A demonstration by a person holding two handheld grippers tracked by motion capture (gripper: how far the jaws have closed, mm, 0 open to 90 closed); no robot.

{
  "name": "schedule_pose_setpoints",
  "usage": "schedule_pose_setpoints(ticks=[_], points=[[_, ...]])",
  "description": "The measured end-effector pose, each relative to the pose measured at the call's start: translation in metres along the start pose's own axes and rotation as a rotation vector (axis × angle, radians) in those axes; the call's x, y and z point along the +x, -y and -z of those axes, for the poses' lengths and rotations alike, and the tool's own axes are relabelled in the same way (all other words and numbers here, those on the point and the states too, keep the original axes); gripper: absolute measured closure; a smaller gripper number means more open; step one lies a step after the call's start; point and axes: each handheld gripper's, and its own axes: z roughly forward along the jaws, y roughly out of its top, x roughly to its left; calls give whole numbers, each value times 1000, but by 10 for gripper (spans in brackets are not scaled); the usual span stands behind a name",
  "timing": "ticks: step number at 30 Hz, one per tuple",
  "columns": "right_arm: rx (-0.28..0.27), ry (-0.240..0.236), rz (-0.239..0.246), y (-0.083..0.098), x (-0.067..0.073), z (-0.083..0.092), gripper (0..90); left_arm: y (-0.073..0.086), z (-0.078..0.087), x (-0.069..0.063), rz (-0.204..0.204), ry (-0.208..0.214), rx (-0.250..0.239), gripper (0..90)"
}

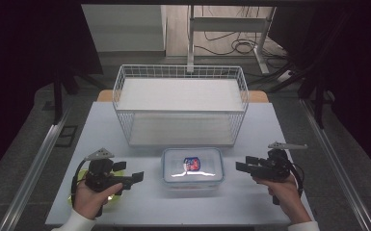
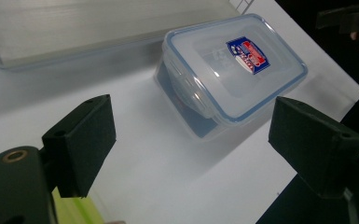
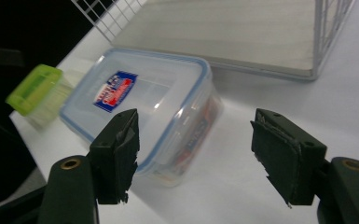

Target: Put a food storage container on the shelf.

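A clear lidded container (image 1: 192, 166) with a red-and-blue label sits between the left gripper (image 1: 134, 177) and right gripper (image 1: 244, 163), both with jaws apart and empty.

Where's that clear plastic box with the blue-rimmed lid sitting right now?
In the high view the clear plastic box sits mid-table, just in front of the wire basket, between the left gripper and right gripper.
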Motion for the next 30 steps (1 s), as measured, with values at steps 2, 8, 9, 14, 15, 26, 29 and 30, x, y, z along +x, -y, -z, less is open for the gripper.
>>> schedule_pose_setpoints(ticks=[2,8,9,14,15,26,29,30], points=[[2,-9,-10,1,-1,0,315,-1,-4,2,24,21,1,141],[18,-50,-35,1,-1,-8,295,-10,-20,-1,76,84,2,139],[24,-58,-40,1,-2,-10,289,-11,-23,-2,81,90,4,138],[25,-111,-70,-4,-1,-21,265,-17,-41,-7,113,119,28,120],[24,-118,-72,-4,0,-22,262,-18,-46,-9,124,129,35,118],[68,-141,-73,-7,3,-38,243,-20,-77,-8,226,171,72,99],[74,-142,-78,-7,3,-41,239,-19,-81,-6,247,179,77,97],[79,-141,-80,-7,2,-42,238,-19,-83,-6,246,175,83,97]])
